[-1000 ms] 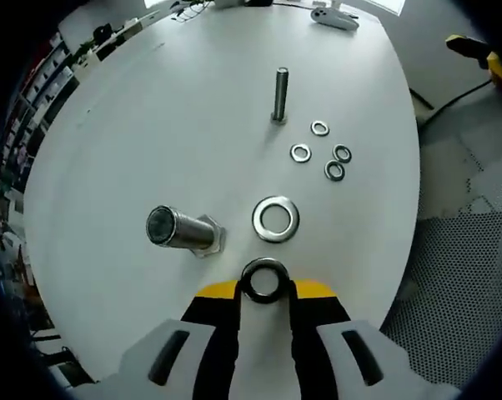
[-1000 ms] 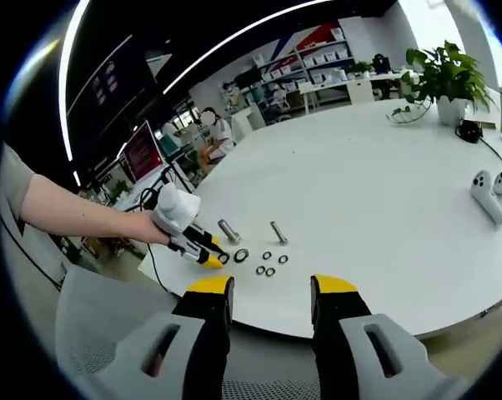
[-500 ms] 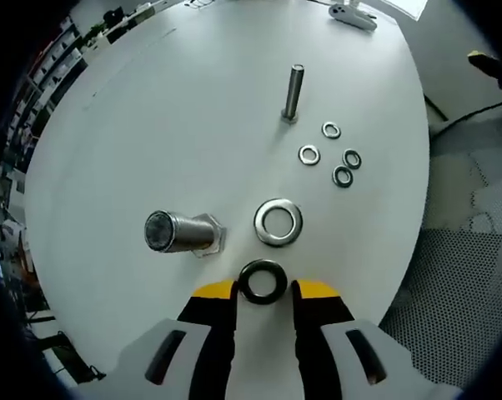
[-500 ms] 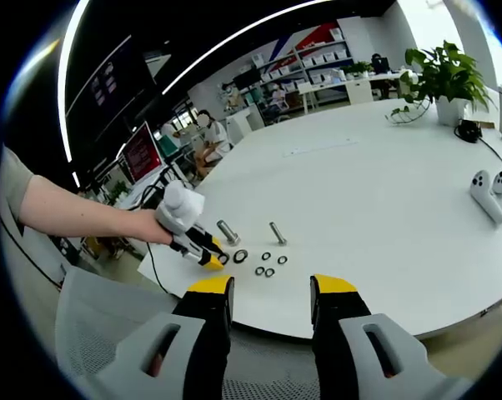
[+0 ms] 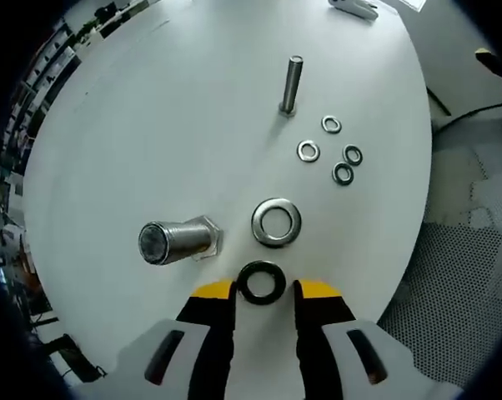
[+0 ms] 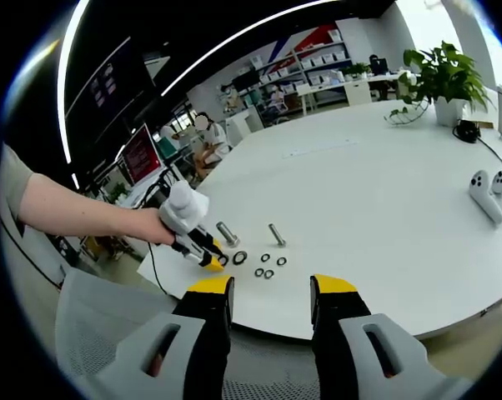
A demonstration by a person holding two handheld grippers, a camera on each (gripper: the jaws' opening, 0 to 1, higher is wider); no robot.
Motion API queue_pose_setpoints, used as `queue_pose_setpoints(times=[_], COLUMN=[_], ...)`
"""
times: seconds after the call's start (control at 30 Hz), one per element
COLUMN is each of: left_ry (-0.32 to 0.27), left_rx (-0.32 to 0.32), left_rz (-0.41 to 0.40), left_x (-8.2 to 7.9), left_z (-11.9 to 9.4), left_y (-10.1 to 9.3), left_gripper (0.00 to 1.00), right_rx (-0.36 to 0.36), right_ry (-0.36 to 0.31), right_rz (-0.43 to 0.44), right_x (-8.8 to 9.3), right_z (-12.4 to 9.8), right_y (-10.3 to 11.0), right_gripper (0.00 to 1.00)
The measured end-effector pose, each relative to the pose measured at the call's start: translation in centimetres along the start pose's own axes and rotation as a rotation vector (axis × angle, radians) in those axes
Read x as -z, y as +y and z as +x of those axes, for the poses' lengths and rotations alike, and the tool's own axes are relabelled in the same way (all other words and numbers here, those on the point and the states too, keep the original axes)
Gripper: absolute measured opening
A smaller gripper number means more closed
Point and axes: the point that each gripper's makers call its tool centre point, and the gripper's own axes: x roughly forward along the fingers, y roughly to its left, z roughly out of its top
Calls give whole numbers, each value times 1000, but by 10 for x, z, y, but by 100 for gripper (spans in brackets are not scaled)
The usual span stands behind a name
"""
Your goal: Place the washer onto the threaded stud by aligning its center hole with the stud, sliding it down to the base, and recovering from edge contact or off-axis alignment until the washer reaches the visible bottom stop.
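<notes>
Over the round white table (image 5: 151, 125), our left gripper (image 5: 263, 293) held a dark metal ring washer (image 5: 262, 282) pinched between its yellow-tipped jaws, just short of a larger silver flat washer (image 5: 276, 222) and beside the thick threaded stud with a hexagonal base (image 5: 174, 240). Farther on we saw a slim upright steel bolt (image 5: 290, 84) and four small washers (image 5: 330, 150) lying near it. Our right gripper (image 6: 270, 293) hung off the table's edge, jaws parted and holding nothing.
</notes>
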Motion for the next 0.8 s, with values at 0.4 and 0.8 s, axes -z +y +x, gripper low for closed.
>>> queue_pose_setpoints(times=[0.4,0.8], left_ry=[27,17], left_rx=[-2,-1], left_rz=[-37,-24], left_x=[4,10], left_z=[-2,-3], left_y=[3,6], left_gripper=[19,18], right_rx=[1,0], right_ry=[0,0], right_rz=[1,3], right_x=[0,0], right_z=[0,0], right_y=[0,0], right_gripper=[39,39])
